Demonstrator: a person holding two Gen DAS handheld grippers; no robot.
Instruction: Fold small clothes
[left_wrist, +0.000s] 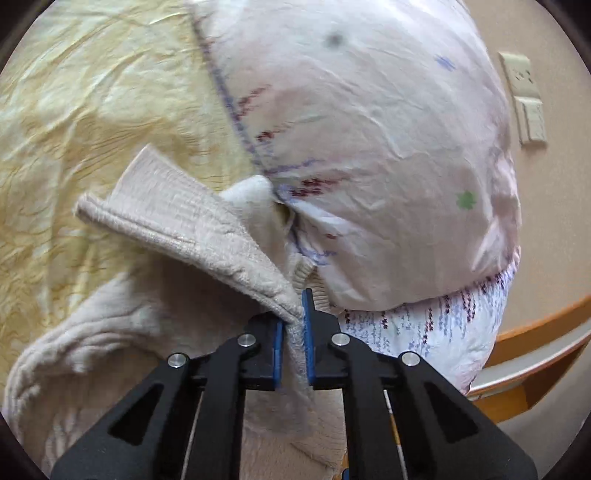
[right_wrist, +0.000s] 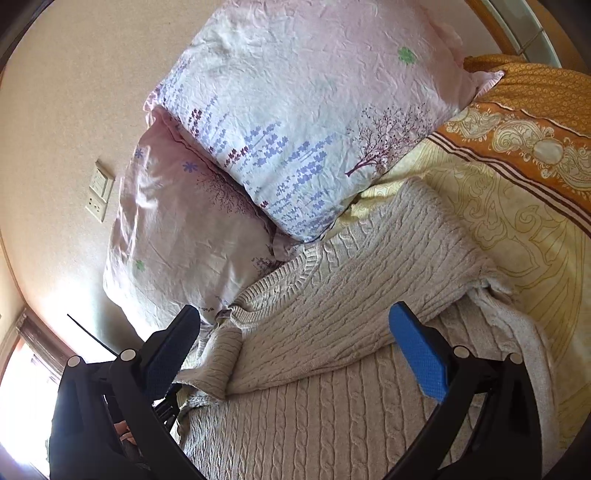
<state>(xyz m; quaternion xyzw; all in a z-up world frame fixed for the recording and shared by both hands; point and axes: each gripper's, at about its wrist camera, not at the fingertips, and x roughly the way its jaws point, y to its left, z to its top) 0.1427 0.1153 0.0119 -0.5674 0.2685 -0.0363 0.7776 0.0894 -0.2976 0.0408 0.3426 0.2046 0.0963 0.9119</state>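
Beige cable-knit sweater lay spread over the pale yellow patterned bedsheet, its upper part folded back over the body and reaching up against the pillows. My left tongs were pressed together on a ribbed edge of that knit — the blue pads pinched the fabric tight, and the hem rose away from them to the upper left in a stiff flap, lifted off the sheet. Just beyond the pinch sat the pink pillow with small flower prints, bulging close to the camera, with a second pillow in white with purple sprigs under its lower edge. My right tongs hung spread wide above the sweater — nothing between the fingers, the blue pad on the right and the dark one on the left both clear of the knit. An orange paisley-bordered blanket lay along the far side of the sheet. On the beige wall beside the pillows sat a cream switch and socket plate.
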